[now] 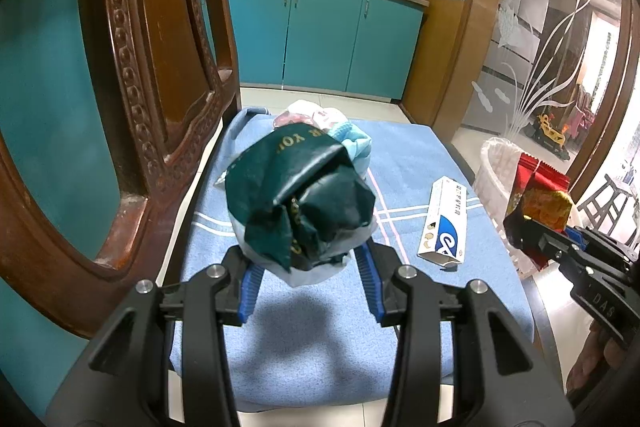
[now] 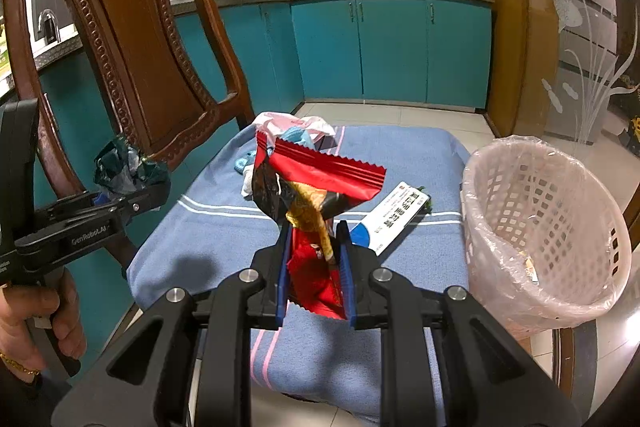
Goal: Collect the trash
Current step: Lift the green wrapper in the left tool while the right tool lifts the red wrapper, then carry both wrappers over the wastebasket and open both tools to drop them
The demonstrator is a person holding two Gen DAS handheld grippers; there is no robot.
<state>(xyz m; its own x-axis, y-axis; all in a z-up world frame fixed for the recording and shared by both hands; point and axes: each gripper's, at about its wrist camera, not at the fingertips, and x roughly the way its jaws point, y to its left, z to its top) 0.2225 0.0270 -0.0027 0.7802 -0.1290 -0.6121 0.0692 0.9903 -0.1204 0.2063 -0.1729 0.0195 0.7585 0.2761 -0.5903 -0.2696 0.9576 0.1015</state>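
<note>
While my right gripper [image 2: 312, 259] clamps the crinkled red foil snack wrapper [image 2: 316, 183] near the pink-lined white lattice bin [image 2: 548, 227] and my left gripper [image 1: 308, 267] grips the crumpled dark green bag [image 1: 300, 195] above the blue-towelled chair seat [image 1: 408, 163], I'd swing right over the rim before releasing.

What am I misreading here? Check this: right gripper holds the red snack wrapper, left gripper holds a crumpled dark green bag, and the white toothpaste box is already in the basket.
One error: the toothpaste box still lies on the blue towel, beside the lined basket, as the right wrist view shows. The right gripper does hold the red snack wrapper, and the left gripper the crumpled dark green bag.
</note>
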